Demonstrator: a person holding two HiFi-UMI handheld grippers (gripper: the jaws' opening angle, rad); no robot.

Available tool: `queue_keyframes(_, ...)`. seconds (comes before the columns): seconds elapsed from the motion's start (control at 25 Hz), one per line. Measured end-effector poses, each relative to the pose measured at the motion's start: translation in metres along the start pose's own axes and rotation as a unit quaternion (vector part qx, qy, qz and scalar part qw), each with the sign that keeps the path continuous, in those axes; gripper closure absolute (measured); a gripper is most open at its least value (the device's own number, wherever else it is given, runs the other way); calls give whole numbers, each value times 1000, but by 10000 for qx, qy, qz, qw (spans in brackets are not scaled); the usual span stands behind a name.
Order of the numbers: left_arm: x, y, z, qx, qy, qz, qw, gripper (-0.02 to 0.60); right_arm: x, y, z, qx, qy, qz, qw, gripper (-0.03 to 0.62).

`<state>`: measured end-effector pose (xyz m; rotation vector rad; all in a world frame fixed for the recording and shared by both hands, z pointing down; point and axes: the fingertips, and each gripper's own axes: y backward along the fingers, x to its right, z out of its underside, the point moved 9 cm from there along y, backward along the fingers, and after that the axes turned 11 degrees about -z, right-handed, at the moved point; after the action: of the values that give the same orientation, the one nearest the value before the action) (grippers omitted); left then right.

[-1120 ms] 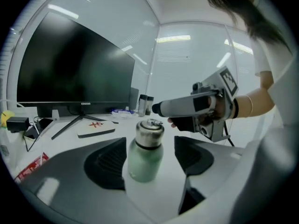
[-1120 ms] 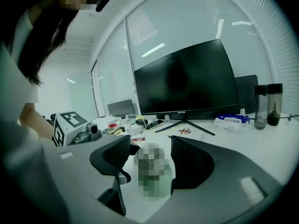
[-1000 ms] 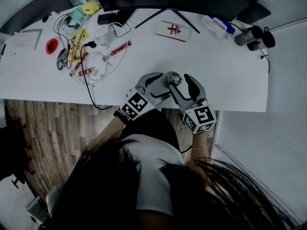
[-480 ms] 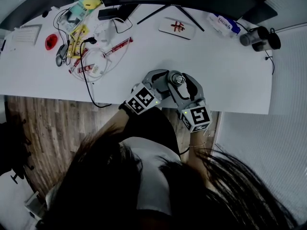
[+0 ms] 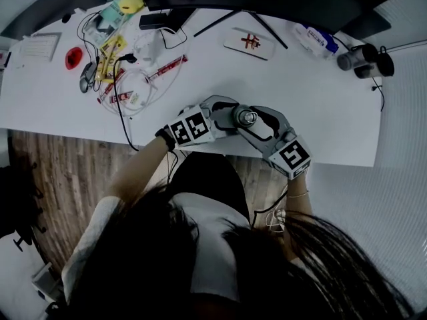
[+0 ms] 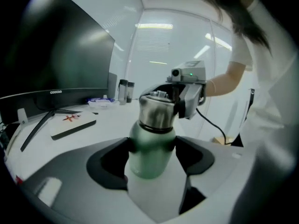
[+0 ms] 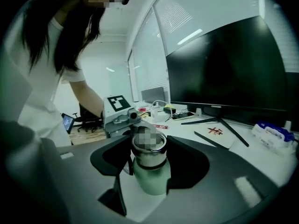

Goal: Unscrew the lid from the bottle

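Note:
A green bottle (image 6: 148,155) with a steel lid (image 6: 156,111) stands near the white table's front edge (image 5: 320,153). In the head view I look down on the lid (image 5: 246,117). My left gripper (image 5: 233,117) comes in from the left, and its pads press on the green body (image 7: 152,180) just under the steel collar. My right gripper (image 5: 253,123) comes in from the right, and its dark pads hug the steel lid (image 7: 149,149) on both sides. Each gripper shows in the other's view, behind the bottle.
A dark monitor on a thin stand (image 5: 227,19) fills the table's back. A white pad with red marks (image 5: 248,43) lies before it. Cables and small packets (image 5: 127,79) crowd the back left. Two dark cylinders (image 5: 363,57) stand at the far right.
Both grippers stay around the bottle. The right gripper's marker cube has swung out to the right and rolled; the left cube has turned and slid a little left. The bottle stays in place.

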<state>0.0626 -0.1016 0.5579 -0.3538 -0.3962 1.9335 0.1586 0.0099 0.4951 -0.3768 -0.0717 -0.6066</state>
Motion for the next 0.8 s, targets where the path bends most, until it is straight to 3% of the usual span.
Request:
queue_keyframes(0.24, -16, -2, -5, -263, -606, 1080, 9920, 219, 16, -6, -11, -328, 352, -1321, 9901, 356)
queue_keyframes(0.52, -26, -8, -13, -663, -1246, 1886, 9719, 221, 29, -14, -19, -1057, 806, -2405, 9615, 356)
queue_keyframes(0.64, -28, -9, -15, -727, -1344, 1985, 9681, 221, 30, -16, -22, -1220, 795, -2519, 9567, 356)
queue_keyframes(0.8, -26, -7, -10, -551, -1156, 1785, 9756, 221, 28, -12, -15, -957, 281, -2059, 9735, 355)
